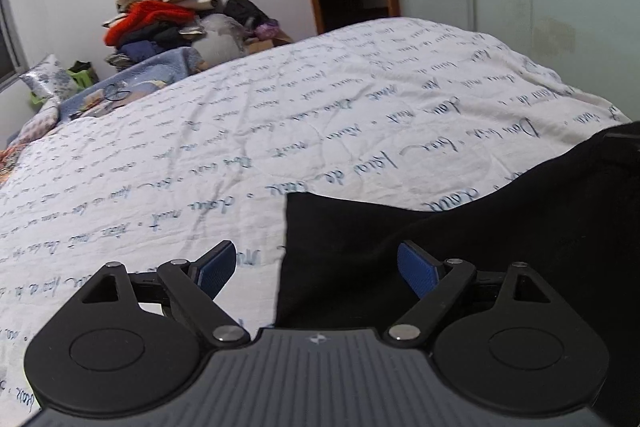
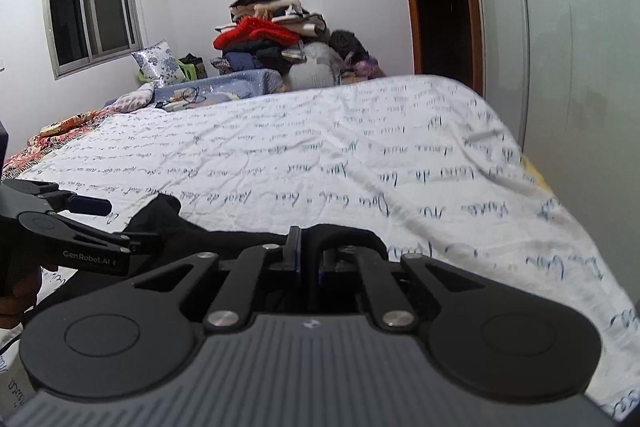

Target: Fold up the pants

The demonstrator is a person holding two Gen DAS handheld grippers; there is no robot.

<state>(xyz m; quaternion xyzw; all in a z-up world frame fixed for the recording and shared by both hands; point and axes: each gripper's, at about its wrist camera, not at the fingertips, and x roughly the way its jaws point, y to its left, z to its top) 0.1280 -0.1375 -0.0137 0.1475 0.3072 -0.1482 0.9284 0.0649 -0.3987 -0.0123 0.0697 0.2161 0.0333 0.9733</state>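
Observation:
Black pants lie on the white bedsheet with script print, at the near right of the left wrist view. Their straight edge and a corner run between the fingers of my left gripper. That gripper stands open, its right pad over the cloth and its left pad over the sheet. In the right wrist view my right gripper is shut on a raised fold of the pants. To its left the left gripper straddles the pants' other end, held by a hand.
The bed's right edge drops off beside a pale wardrobe door. At the far end stand a tall pile of clothes, a blue blanket with small items, and pillows. A window is in the left wall and a dark doorway behind.

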